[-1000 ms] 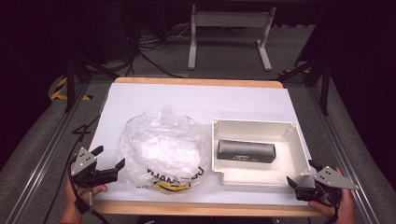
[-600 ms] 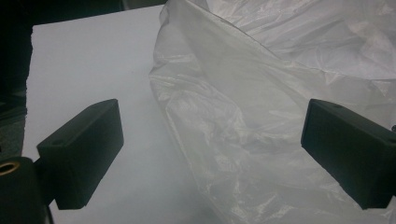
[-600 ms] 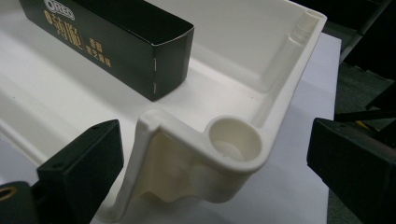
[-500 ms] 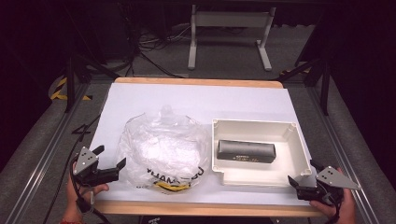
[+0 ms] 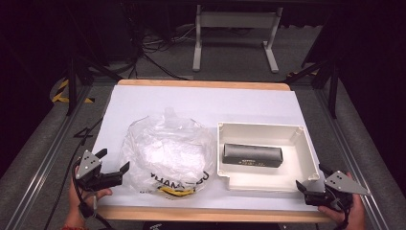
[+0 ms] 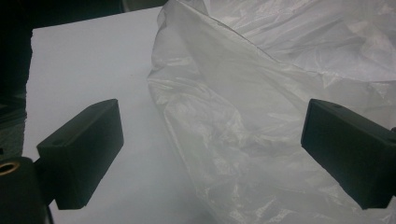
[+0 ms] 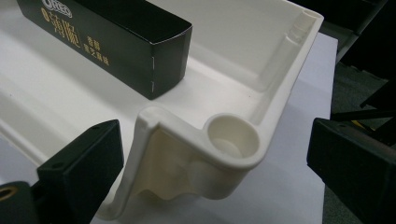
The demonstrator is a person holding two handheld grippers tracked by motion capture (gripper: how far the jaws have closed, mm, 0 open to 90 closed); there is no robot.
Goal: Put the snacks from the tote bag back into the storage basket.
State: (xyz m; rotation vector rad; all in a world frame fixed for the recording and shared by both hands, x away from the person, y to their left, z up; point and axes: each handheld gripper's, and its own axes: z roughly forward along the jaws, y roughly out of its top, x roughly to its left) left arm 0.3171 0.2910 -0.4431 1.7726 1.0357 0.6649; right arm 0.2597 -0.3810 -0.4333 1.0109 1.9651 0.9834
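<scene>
Right gripper view reveals gold lettering on black box point(image 7: 116, 42), possibly Chinese.

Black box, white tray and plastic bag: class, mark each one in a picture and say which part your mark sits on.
black box point(image 5: 252, 155), high view, middle of its top face.
white tray point(image 7: 232, 136), right gripper view, round corner post.
plastic bag point(image 5: 163, 148), high view, crumpled middle.
</scene>
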